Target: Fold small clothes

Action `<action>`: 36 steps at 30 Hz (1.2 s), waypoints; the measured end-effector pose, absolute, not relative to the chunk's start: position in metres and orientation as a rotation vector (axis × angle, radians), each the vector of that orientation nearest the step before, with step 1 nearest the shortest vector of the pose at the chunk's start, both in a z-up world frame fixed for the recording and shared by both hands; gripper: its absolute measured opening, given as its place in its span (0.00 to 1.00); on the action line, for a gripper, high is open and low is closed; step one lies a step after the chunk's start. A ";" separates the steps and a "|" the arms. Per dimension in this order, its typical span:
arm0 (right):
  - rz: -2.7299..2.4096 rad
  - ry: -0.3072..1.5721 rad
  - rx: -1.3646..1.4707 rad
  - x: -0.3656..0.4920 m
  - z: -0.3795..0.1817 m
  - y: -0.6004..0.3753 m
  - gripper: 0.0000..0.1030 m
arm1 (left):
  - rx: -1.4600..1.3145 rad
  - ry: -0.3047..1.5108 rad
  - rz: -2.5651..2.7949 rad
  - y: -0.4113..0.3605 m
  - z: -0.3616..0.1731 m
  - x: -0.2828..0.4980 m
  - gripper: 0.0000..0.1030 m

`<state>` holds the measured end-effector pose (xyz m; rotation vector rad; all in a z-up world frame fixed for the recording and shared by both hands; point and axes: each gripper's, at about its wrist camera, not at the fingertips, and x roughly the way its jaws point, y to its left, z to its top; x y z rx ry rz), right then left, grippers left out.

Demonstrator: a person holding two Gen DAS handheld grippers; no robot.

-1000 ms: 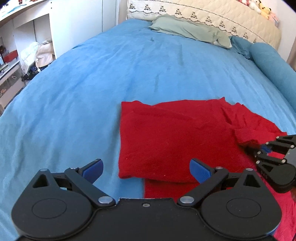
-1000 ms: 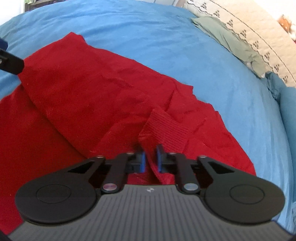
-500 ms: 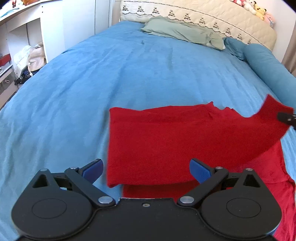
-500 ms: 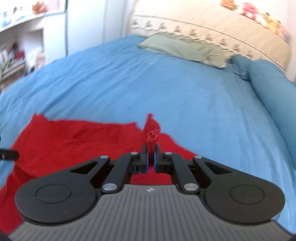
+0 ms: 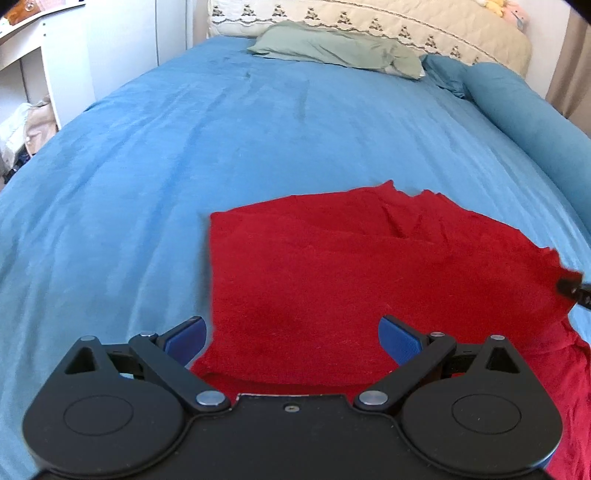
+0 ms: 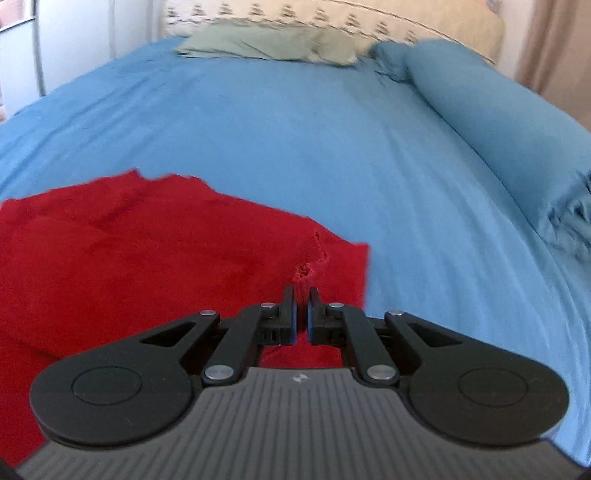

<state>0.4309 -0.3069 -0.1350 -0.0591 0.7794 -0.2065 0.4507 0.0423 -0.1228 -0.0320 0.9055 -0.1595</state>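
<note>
A red knit garment point(image 5: 332, 273) lies partly folded on the blue bedspread point(image 5: 184, 147). My left gripper point(image 5: 291, 338) is open and empty, hovering over the garment's near left edge. My right gripper point(image 6: 302, 295) is shut on the garment's sleeve cuff point(image 6: 310, 267), stretching the sleeve out to the right. The right gripper's tip shows at the right edge of the left wrist view point(image 5: 574, 291), holding the red cloth point(image 6: 147, 266). A lower layer of the garment shows under the folded part at the near edge point(image 5: 569, 369).
A green pillow point(image 5: 340, 50) and a cream quilted headboard cushion point(image 5: 406, 26) lie at the far end of the bed. A blue bolster point(image 6: 491, 122) runs along the right side. White shelves point(image 5: 33, 66) stand to the left of the bed.
My right gripper has lifted the sleeve cuff off the garment's body and pulled it out to the right, spreading the sleeve flat. My left gripper stayed open and drew back slightly.
</note>
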 end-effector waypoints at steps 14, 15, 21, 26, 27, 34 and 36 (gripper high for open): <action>-0.153 0.734 -0.027 0.423 -0.135 -0.308 0.88 | 0.027 0.934 -0.211 0.011 -0.137 0.469 0.99; -0.115 0.743 -0.025 0.422 -0.135 -0.305 0.88 | 0.032 0.941 -0.213 0.010 -0.139 0.469 0.99; -0.058 0.828 0.013 0.429 -0.164 -0.307 0.88 | 0.065 0.968 -0.212 0.007 -0.160 0.469 0.99; -0.059 0.804 0.082 0.422 -0.181 -0.316 0.90 | 0.081 0.958 -0.223 0.004 -0.170 0.469 1.00; -0.058 0.798 0.078 0.422 -0.182 -0.314 0.91 | 0.081 0.955 -0.221 0.004 -0.172 0.469 1.00; -0.020 0.759 0.130 0.418 -0.190 -0.322 1.00 | 0.094 0.975 -0.198 -0.001 -0.173 0.473 1.00; 0.014 0.757 0.128 0.419 -0.192 -0.321 1.00 | 0.099 0.983 -0.195 -0.002 -0.172 0.474 1.00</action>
